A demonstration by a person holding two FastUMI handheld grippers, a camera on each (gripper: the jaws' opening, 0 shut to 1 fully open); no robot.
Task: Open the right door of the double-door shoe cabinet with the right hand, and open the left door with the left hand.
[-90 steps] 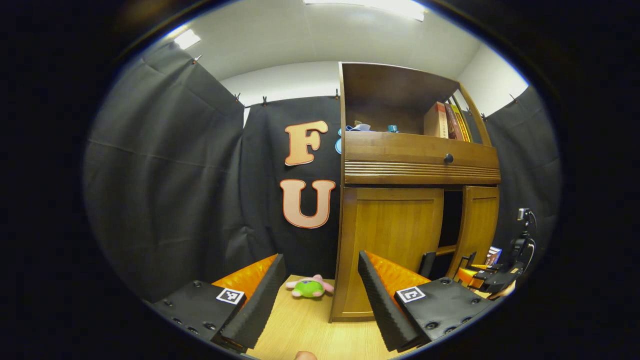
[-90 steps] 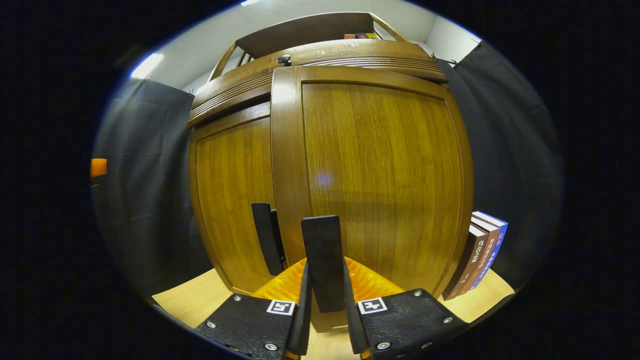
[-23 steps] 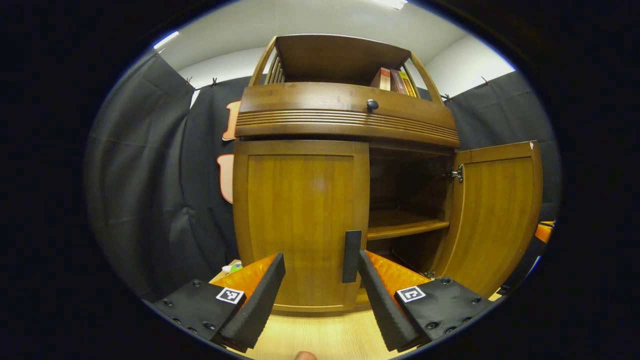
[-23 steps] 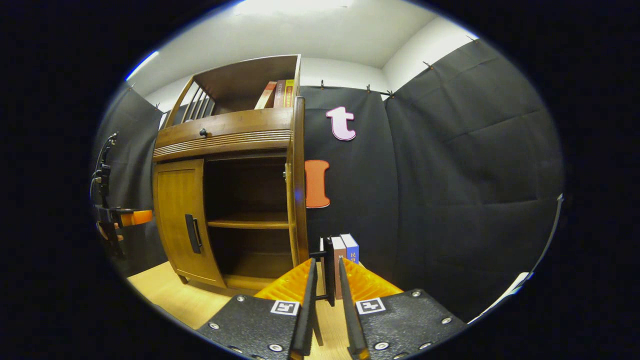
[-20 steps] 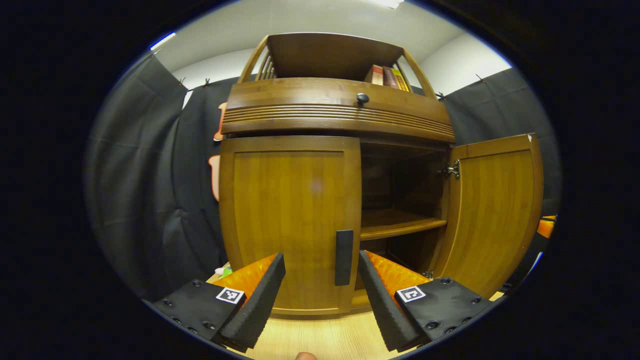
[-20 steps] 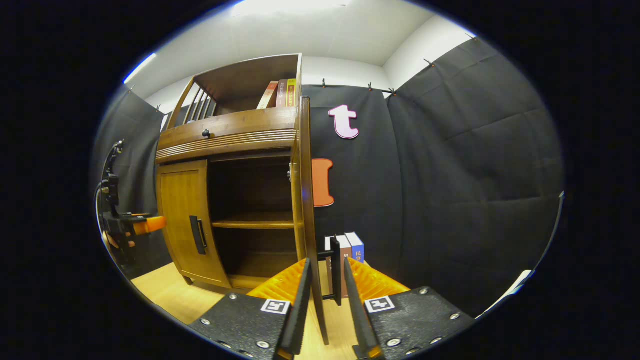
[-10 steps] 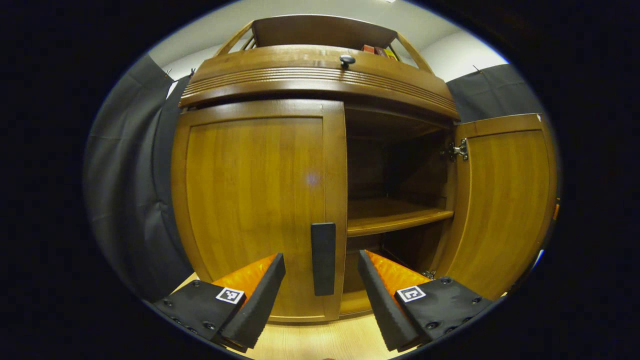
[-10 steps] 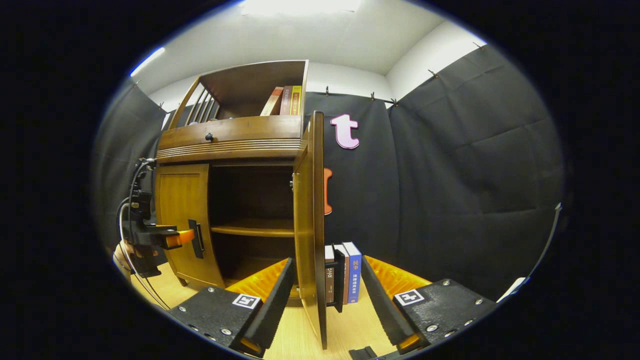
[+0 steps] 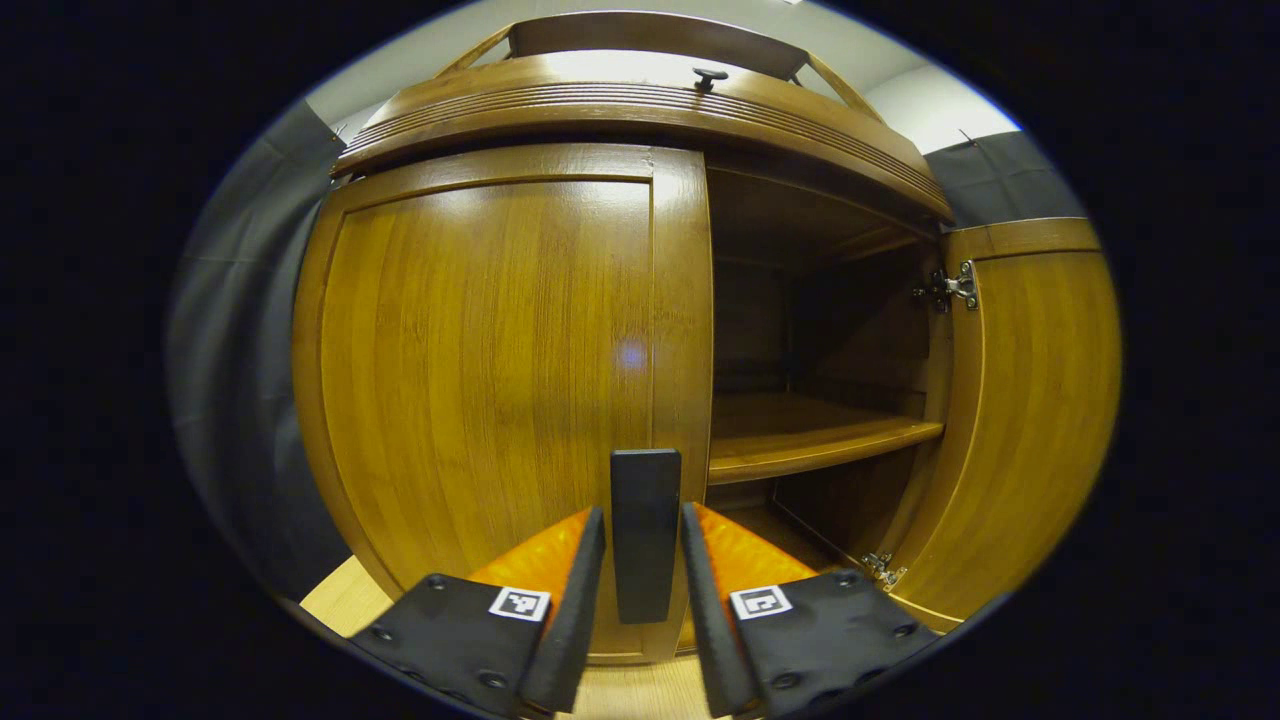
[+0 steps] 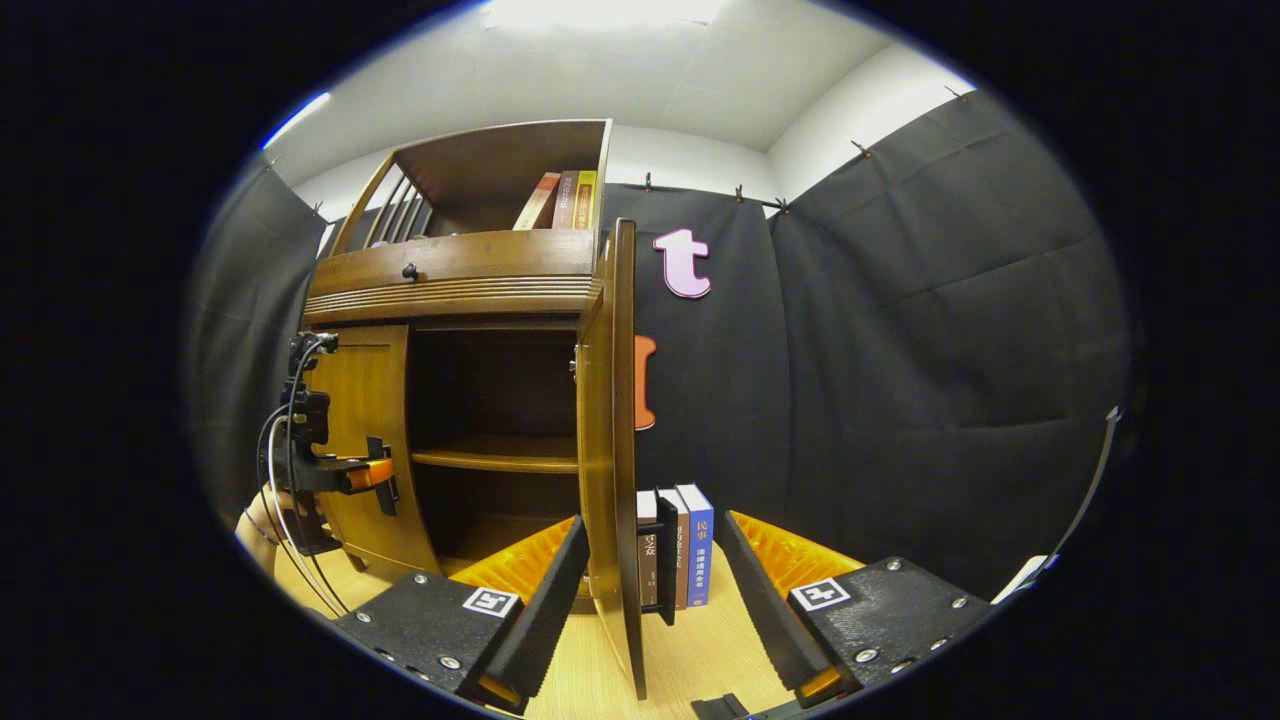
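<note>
Left claw (image 9: 642, 600): fingers drawn close on either side of the left door's handle (image 9: 645, 530); whether both press on it cannot be told. In the right gripper view this claw (image 10: 375, 474) sits at that handle, with a hand (image 10: 262, 520) behind it.
Right claw (image 10: 652, 590): released, fingers spread wide; the free edge of the right door and its handle (image 10: 666, 555) stand between them, touching neither.
Left door (image 9: 490, 370): closed, flush with the cabinet front, dark vertical handle at its inner edge.
Right door (image 10: 618, 440): swung wide open, seen edge-on in the right gripper view; in the left gripper view its inner face (image 9: 1030, 420) stands at the right, a metal hinge (image 9: 955, 288) near the top.
Shoe cabinet (image 10: 455, 290): brown wood, standing on a light wooden surface (image 10: 690, 650); the opened right half shows a dark interior with one shelf (image 9: 810, 435).
Drawer band: ribbed strip above the doors, with a small dark knob (image 9: 710, 76).
Top compartment: open, with a few books (image 10: 562, 200) leaning at its right end.
Beside the cabinet: upright books (image 10: 680, 545) on the surface, just beyond the open right door, against the black cloth wall (image 10: 900, 380).
</note>
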